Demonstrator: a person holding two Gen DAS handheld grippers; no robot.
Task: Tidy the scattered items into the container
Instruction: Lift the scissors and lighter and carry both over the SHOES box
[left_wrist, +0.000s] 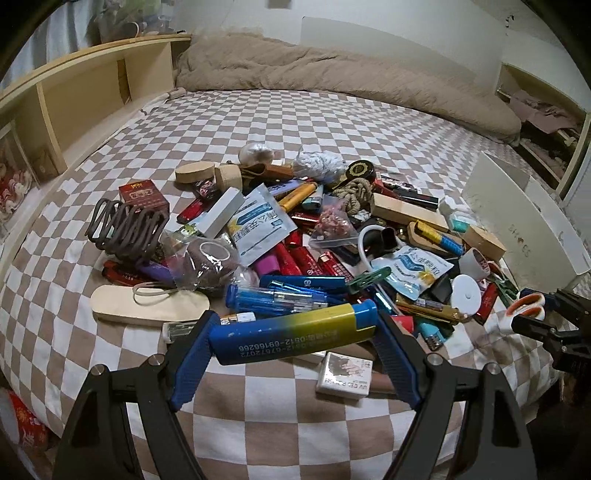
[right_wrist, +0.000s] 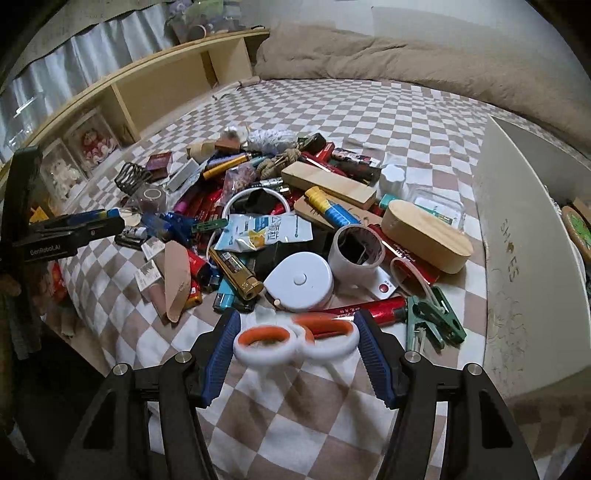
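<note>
Keep the left gripper (left_wrist: 293, 332) clenched endwise on the blue-and-yellow lighter (left_wrist: 295, 330) and the right gripper (right_wrist: 295, 341) clamped across the scissors (right_wrist: 295, 341) handles, both above the checkered bed (right_wrist: 295, 424); carry level to the white box (right_wrist: 517, 240) at right; release only over its opening.

A home bedroom, a bed (left_wrist: 295, 122) under a brown-and-white checked sheet, a rumpled beige duvet (left_wrist: 332, 74) along its far side, a pale wooden shelf unit (left_wrist: 92, 85) beside it, a curtain (right_wrist: 92, 48) behind the shelves, household clutter (right_wrist: 280, 221) heaped on the sheet
</note>
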